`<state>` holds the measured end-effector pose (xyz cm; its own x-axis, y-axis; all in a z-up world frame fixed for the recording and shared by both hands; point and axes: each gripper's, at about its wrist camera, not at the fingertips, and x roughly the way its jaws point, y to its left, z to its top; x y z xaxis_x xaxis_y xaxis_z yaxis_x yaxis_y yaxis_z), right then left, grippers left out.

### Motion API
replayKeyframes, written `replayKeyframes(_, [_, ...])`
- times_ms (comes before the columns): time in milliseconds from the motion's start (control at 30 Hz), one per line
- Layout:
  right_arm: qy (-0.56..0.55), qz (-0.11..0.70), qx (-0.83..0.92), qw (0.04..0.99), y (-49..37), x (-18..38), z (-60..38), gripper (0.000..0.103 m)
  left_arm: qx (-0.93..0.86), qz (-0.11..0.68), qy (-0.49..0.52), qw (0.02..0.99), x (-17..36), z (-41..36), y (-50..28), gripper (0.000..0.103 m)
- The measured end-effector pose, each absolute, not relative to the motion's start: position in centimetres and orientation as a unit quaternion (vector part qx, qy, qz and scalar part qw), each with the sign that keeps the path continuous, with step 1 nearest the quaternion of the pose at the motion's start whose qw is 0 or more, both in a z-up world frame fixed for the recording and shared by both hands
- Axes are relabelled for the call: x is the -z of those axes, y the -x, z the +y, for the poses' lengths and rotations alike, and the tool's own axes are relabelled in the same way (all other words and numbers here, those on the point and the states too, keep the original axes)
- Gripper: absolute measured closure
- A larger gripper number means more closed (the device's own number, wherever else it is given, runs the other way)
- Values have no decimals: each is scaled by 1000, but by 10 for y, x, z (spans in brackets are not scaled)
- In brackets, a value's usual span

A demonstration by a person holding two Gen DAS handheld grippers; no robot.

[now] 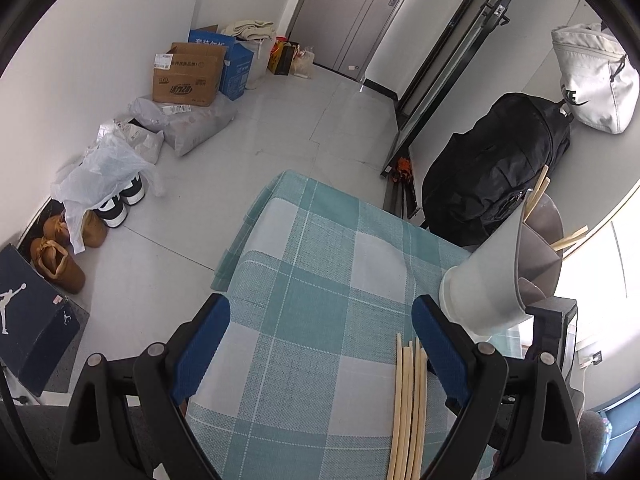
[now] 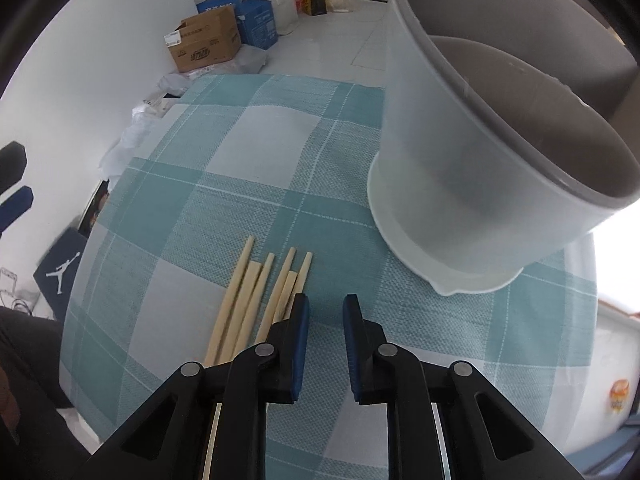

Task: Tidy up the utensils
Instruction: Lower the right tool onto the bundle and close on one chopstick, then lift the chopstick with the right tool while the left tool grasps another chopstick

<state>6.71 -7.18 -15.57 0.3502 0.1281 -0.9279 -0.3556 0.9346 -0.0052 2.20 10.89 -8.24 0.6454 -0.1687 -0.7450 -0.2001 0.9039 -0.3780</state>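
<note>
A home entryway: shoes [image 1: 68, 248], cardboard boxes [image 1: 188, 76] and bags [image 1: 496, 168] line the floor near a door [image 1: 352, 12].

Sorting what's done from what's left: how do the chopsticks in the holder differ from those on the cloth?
The chopsticks in the holder stand tilted; the chopsticks on the cloth lie flat. Only a few tips show in the holder, while six lie bunched side by side on the cloth. Both sets look like pale wood.

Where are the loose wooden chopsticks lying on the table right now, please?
In the right wrist view the chopsticks lie bundled on the checked tablecloth, just left of the right gripper and down-left of the grey utensil holder.
</note>
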Motion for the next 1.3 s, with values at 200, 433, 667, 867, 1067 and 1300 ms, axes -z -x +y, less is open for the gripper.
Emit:
replayKeyframes(200, [94,546,-156,818,-62,154,-74,87,-8,426,234,874,84,113,-22,14])
replayKeyframes(433, [116,555,-161,808,-67,155,-63,86,-5,432,236,870,85,112,-23,14])
replayKeyframes(667, [132,551,-157,809,-78,157,-51,85,-13,436,244,866,87,117,-23,14])
replayKeyframes(867, [115,538,-162,819,-80,155,-58,99,-20,444,232,865,92,116,-27,14])
replayKeyframes(1067, [48,517,-179,836,-75,140,-76,100,-25,464,211,860,103,114,-28,14])
replayKeyframes(1300, [-27,432,-199,879,-56,83,-112,100,-6,507,174,844,116,89,-33,14])
